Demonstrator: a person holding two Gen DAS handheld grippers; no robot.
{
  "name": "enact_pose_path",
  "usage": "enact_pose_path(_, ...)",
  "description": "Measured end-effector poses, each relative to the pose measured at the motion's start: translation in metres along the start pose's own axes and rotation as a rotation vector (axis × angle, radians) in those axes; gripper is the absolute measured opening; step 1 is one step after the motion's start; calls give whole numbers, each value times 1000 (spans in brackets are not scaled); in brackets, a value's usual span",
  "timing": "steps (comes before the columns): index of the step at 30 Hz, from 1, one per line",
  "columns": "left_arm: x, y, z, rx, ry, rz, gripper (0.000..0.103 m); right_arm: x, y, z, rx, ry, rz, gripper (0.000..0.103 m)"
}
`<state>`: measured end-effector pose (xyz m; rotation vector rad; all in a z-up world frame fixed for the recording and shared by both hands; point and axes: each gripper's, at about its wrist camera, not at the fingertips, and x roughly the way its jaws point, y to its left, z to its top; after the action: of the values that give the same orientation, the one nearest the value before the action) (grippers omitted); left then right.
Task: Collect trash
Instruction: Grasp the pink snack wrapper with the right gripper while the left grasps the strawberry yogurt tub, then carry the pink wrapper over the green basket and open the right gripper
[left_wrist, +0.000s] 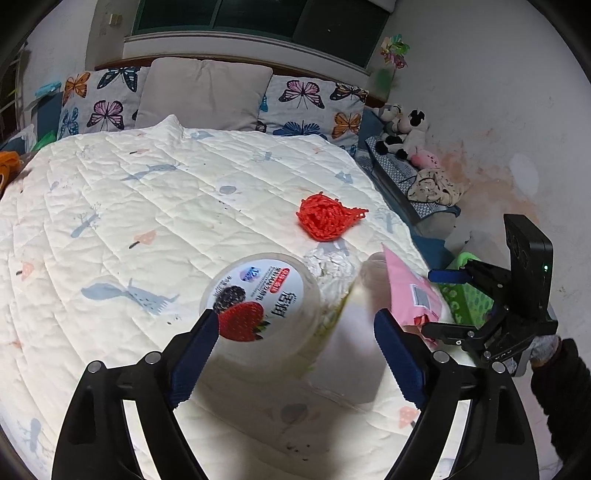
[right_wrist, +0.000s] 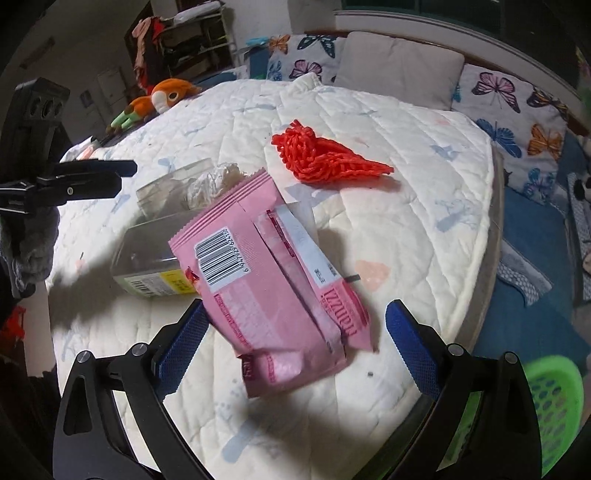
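A clear plastic tub with a berry-print lid (left_wrist: 258, 295) lies on its side on the white quilt (left_wrist: 110, 221). It sits between the fingers of my left gripper (left_wrist: 295, 347), which stand open with the right finger apart from it. Crumpled clear film (left_wrist: 330, 264) and a red mesh net (left_wrist: 327, 218) lie just beyond. A pink snack wrapper (right_wrist: 273, 280) leans on the tub (right_wrist: 147, 251). My right gripper (right_wrist: 295, 332) is open around the wrapper's near end without pressing it. The net (right_wrist: 317, 158) lies further back.
A green perforated basket (right_wrist: 554, 402) stands on the floor off the bed's right edge. Butterfly pillows (left_wrist: 306, 107) line the headboard. Plush toys (left_wrist: 402, 136) sit beside the wall and an orange plush (right_wrist: 162, 99) on the far side. A gloved hand (left_wrist: 543, 347) holds the right gripper.
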<state>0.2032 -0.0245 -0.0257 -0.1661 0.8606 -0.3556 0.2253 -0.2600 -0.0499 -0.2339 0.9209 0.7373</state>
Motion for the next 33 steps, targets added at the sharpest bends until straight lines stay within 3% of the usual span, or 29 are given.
enact_pose_path(11, 16, 3, 7, 42, 34, 3, 85, 18, -8, 0, 18, 30, 40, 98)
enact_pose_path(21, 34, 11, 12, 44, 70, 18, 86, 12, -2, -4, 36, 36, 12, 68)
enact_pose_path(33, 49, 32, 20, -30, 102, -41, 88, -9, 11, -9, 61, -15, -12, 65)
